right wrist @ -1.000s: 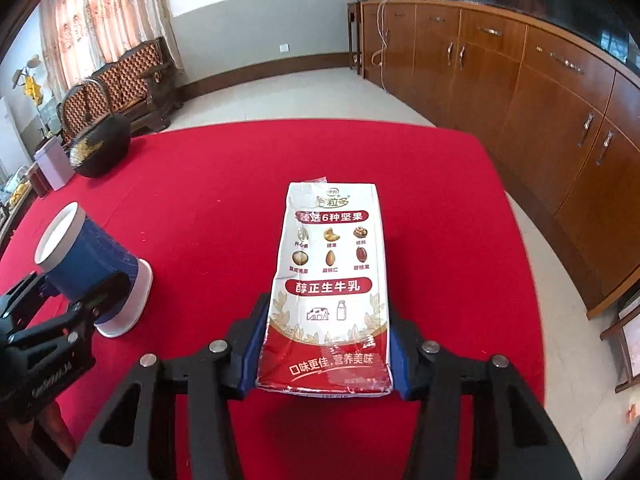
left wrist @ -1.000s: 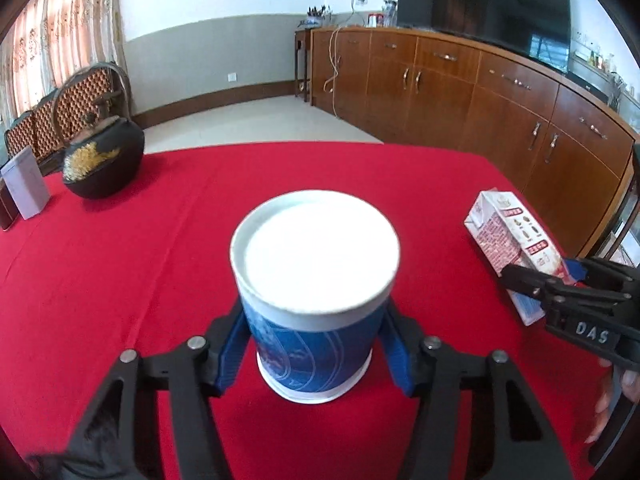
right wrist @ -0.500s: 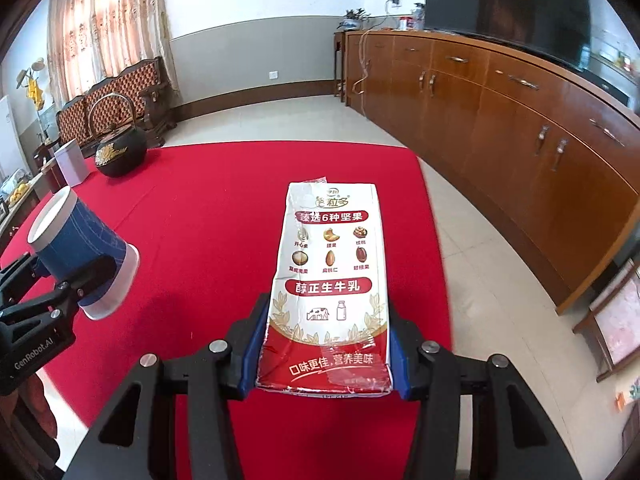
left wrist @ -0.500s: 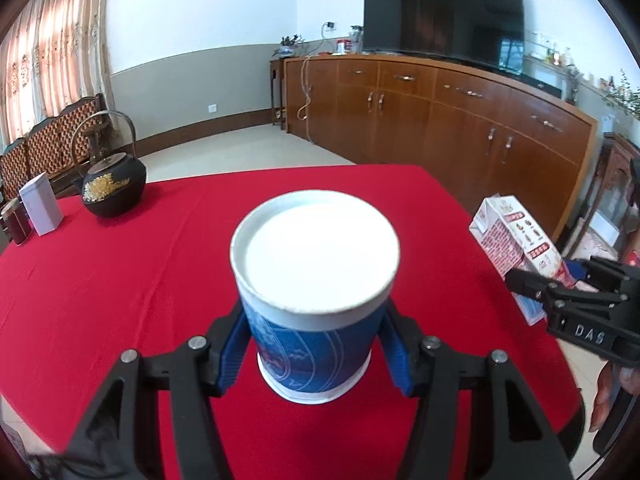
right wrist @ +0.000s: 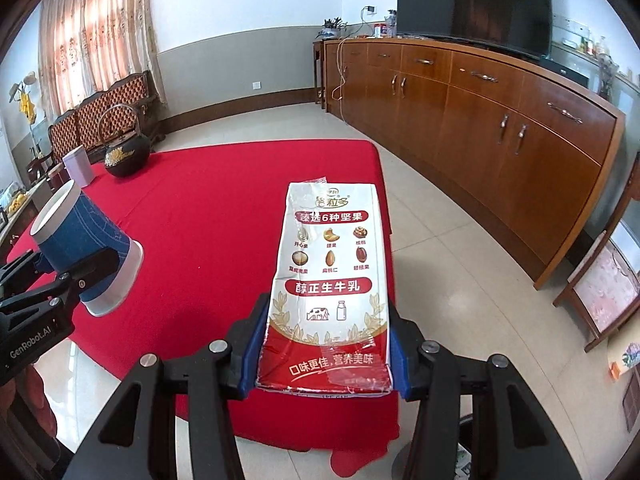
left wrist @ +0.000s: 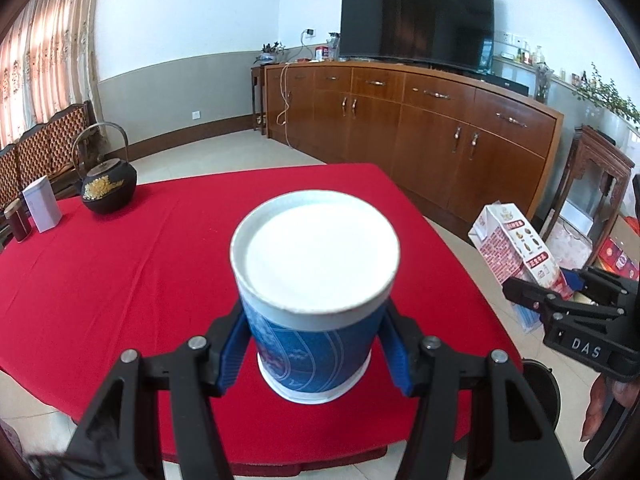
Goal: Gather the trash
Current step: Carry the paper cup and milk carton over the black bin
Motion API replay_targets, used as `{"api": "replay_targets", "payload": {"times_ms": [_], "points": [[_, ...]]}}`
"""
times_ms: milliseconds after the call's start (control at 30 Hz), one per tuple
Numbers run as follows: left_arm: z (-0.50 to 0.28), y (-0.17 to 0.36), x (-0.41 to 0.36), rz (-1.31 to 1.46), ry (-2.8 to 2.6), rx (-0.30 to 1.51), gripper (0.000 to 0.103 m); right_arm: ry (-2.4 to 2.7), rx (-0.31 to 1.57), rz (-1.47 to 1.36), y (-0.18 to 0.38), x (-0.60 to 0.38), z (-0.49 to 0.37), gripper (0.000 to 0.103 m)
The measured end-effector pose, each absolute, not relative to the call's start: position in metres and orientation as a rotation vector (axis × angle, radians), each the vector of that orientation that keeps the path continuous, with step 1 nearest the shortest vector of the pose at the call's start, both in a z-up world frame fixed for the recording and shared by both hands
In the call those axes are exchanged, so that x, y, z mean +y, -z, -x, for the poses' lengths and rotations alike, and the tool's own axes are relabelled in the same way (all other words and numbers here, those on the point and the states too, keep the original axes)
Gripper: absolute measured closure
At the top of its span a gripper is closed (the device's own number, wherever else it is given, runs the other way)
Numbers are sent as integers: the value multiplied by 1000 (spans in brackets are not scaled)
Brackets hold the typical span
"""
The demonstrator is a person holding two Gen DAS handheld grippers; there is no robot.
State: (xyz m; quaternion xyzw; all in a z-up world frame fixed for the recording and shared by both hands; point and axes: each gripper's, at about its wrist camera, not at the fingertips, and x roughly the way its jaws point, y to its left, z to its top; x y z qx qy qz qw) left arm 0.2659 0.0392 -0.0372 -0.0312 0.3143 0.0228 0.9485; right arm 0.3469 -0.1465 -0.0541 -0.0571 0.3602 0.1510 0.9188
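Note:
My left gripper (left wrist: 316,354) is shut on a blue paper cup (left wrist: 314,280) with a white rim, held in the air above the red table (left wrist: 120,264). The blue pads press on both sides of the cup. My right gripper (right wrist: 324,354) is shut on a red and white milk carton (right wrist: 330,280), lifted over the table's right edge. The carton (left wrist: 516,248) and right gripper (left wrist: 568,304) show at the right of the left wrist view. The cup (right wrist: 86,248) and left gripper (right wrist: 40,296) show at the left of the right wrist view.
A black teapot (left wrist: 109,188), a white box (left wrist: 42,210) and a dark jar (left wrist: 17,224) stand at the table's far left. A long wooden cabinet (left wrist: 420,128) with a television (left wrist: 416,20) lines the right wall. Tiled floor (right wrist: 460,280) lies between table and cabinet.
Both grippers have drawn back from the table and risen with the cup and the carton still held. The table now looks smaller and its near edge and the floor show.

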Motion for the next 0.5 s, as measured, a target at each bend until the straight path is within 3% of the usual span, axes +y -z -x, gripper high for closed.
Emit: {"api": "replay_targets", "payload": {"times_ms": [500], "points": [[-232,21,4,37,42,599,43,-245,696,87,30,-195,-288,50]]}}
